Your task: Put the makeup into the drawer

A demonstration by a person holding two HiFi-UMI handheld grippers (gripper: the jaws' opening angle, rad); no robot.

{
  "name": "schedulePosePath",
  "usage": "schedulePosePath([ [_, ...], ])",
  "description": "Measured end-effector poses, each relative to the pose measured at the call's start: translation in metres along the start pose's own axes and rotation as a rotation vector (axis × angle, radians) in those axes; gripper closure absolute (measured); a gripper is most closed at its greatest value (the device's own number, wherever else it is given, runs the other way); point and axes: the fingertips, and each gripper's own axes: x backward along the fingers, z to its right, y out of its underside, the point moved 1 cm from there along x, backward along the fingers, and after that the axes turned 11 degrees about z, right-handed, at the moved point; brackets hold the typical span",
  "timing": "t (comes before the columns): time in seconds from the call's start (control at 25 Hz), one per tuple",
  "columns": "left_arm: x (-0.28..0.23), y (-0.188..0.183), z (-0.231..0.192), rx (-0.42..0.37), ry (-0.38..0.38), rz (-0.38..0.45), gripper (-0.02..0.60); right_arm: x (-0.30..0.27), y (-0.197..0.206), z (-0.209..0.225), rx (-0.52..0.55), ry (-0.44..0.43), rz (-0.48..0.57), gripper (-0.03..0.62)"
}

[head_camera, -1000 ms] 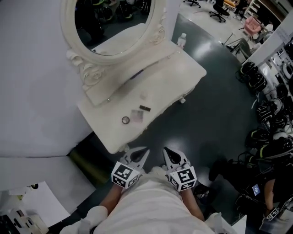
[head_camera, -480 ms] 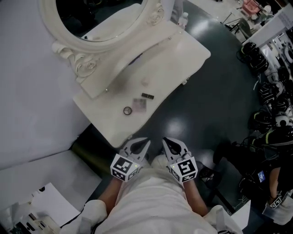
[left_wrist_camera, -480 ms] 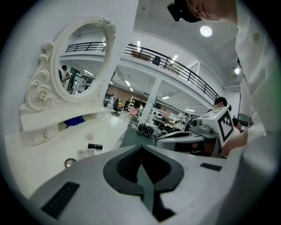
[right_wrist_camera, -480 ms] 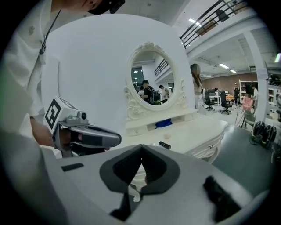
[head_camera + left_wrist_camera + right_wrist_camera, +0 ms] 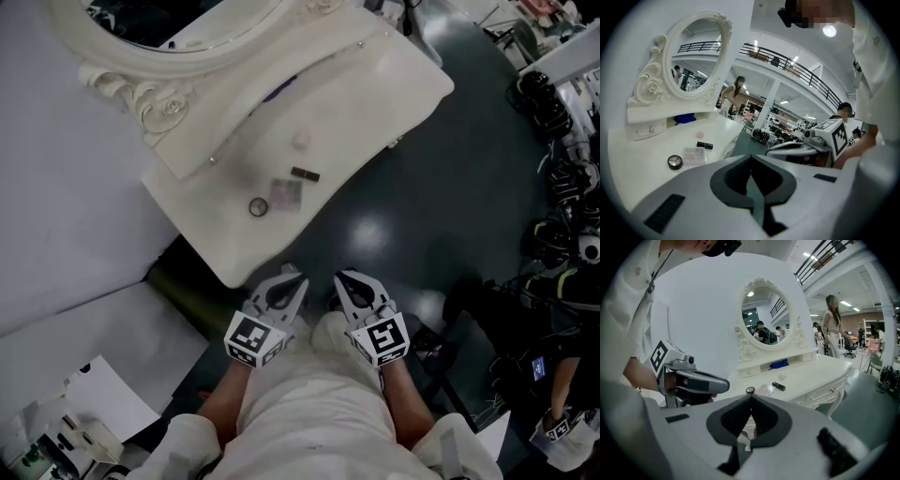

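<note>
- Start from the left claw (image 5: 287, 275) and right claw (image 5: 345, 278) as found: both pressed together on nothing, side by side close to the body, just short of the near edge of the bench (image 5: 375, 84).
- Find the makeup on the benchtop toward its near end: a round compact (image 5: 259, 207) nearest, a palette (image 5: 287, 194) just right of it, and a lipstick (image 5: 305, 174) just beyond. Leave the small pale lump (image 5: 301, 142) farther on unnamed, being too blurred to tell.
- Treat the drawer (image 5: 822, 393) under the bench front as the likely target. Shut now, with its knob (image 5: 832, 389) showing, so probably to be opened before anything is lifted. Cannot tell whether the small drawers under the mirror (image 5: 141, 89) are meant instead.
- Part one claw well before reaching the knob, close squarely on it, and pull straight out along the drawer's run, not upward.
- Keep the other claw free for the makeup, and spread its jaws before the descent, not at contact.
- Grip the lipstick across its width, since it probably rolls.
- Expect the compact and palette to sit flat and thin. Come in low from the side.
- Mind the near edge: a nudge there could send a piece to the floor.
</note>
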Motion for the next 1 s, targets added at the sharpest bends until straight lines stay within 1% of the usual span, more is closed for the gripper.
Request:
schedulePosePath([
  [0.12, -0.004, 0.014, -0.003, 0.006, -0.004, -0.016, 0.571, -0.004, 0.016, 0.005, 0.0, -0.009, -0.005, 0.586],
  [0.4, -0.02, 0.036, -0.024, 0.024, -0.051, -0.027, 0.571, -0.035, 0.053, 0.027, 0.013, -0.017, -0.038, 0.579],
  [0.48, -0.025, 0.04, -0.027, 0.023, -0.048, -0.032, 0.571, -0.043, 0.067, 0.031, 0.025, -0.029, -0.053, 0.548],
  [0.6, -0.032, 0.045, -0.032, 0.006, -0.045, -0.043, 0.571, -0.054, 0.086, 0.041, 0.023, -0.022, -0.067, 0.54],
  [0.76, -0.035, 0.05, -0.035, -0.007, -0.061, -0.05, 0.571, -0.071, 0.109, 0.051, 0.013, -0.018, -0.081, 0.502],
  [1.0, -0.034, 0.067, -0.033, 0.029, -0.069, -0.072, 0.571, -0.095, 0.137, 0.057, 0.027, -0.041, -0.107, 0.46],
])
